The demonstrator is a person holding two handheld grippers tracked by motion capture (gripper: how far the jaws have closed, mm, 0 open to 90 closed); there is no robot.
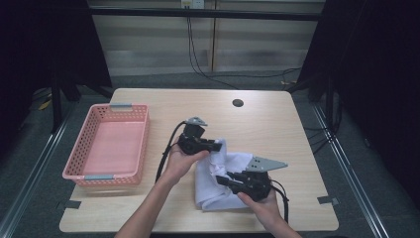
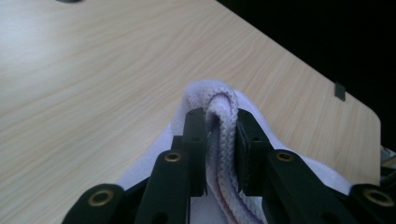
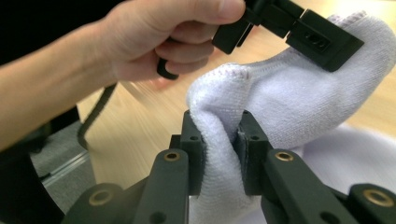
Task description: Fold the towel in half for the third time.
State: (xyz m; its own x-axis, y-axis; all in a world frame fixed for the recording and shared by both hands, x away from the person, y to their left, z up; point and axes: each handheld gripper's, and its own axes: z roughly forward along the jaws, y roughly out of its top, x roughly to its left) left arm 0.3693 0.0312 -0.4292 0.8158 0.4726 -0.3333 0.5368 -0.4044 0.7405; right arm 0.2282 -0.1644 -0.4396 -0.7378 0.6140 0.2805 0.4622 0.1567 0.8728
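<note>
A white towel [image 1: 225, 181] lies bunched at the table's front centre, lifted by two of its edges. My left gripper [image 1: 218, 145] pinches the towel's far edge; in the left gripper view its pads are shut on the hemmed fold of towel [image 2: 219, 135]. My right gripper [image 1: 221, 178] holds a nearer edge, and in the right gripper view the towel [image 3: 299, 102] is squeezed between its jaws, tips at the right gripper [image 3: 220, 140]. That view also has the other hand and the left gripper [image 3: 322, 39] clamped on the towel higher up.
A pink plastic basket [image 1: 79, 158] stands on the left part of the wooden table [image 1: 277, 124]. A dark round hole [image 1: 237, 103] sits near the table's far edge. Black tape marks [image 1: 327, 200] are stuck at the front corners. Cables trail over the floor behind the table.
</note>
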